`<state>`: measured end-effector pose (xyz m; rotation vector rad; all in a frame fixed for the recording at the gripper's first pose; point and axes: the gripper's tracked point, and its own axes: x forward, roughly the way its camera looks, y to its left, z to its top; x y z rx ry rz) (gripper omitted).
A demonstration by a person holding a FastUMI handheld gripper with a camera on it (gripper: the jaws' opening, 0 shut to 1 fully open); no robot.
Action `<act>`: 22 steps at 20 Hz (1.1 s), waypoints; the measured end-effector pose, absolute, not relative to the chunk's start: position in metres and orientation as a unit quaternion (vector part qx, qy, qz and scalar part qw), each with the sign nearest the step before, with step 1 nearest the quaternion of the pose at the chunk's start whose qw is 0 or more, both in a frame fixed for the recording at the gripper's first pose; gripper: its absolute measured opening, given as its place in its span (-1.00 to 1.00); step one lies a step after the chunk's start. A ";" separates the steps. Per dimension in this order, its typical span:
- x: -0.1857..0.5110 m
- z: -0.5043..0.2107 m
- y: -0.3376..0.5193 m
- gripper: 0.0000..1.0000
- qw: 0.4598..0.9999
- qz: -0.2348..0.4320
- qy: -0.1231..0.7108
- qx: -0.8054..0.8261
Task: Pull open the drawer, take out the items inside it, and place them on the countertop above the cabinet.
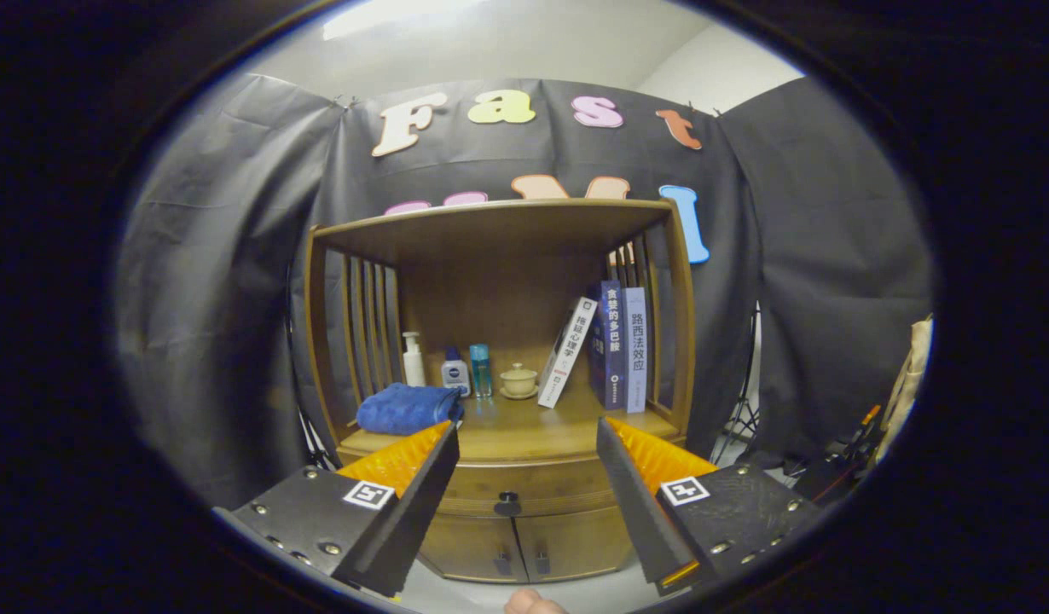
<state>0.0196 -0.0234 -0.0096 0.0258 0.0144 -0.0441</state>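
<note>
Facing the brown wooden cabinet (499, 358) square on, I hold the gripper (529, 477) level and well back from it, its two wedge-shaped fingers spread wide apart with nothing between them but open air. Each finger (405, 495) has a ribbed inner pad and a flat block behind it studded with small screws and carrying one square printed marker.

Low in the centre of the frame, seen through the gap between the fingers, sits the closed wooden drawer with a small dark round knob (507, 499) — its front is smooth and gently curved. Below it are two cabinet doors (529, 546), each with one small dark handle near the middle seam. A fingertip of the person's hand (533, 604) shows at the very bottom of the frame.

Above the drawer lies the flat wooden countertop (524, 431), roofed by an open shelf frame with slatted sides. On it I count one folded blue towel (405, 408), soft and nubbly, at the left; three small bottles — a white pump bottle (413, 358), a squat white-and-blue bottle (454, 373), a slim clear teal bottle (480, 369); one cream lidded ceramic cup on a saucer (518, 381); and three books (610, 345) at the right, one white and leaning, two bluish and upright.
</note>
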 end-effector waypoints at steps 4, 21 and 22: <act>0.035 -0.025 -0.030 0.95 1.000 -0.031 0.002 0.005; 0.167 -0.216 -0.003 0.95 0.993 -0.043 0.111 -0.009; 0.167 -0.220 -0.003 0.78 0.992 -0.047 0.120 -0.013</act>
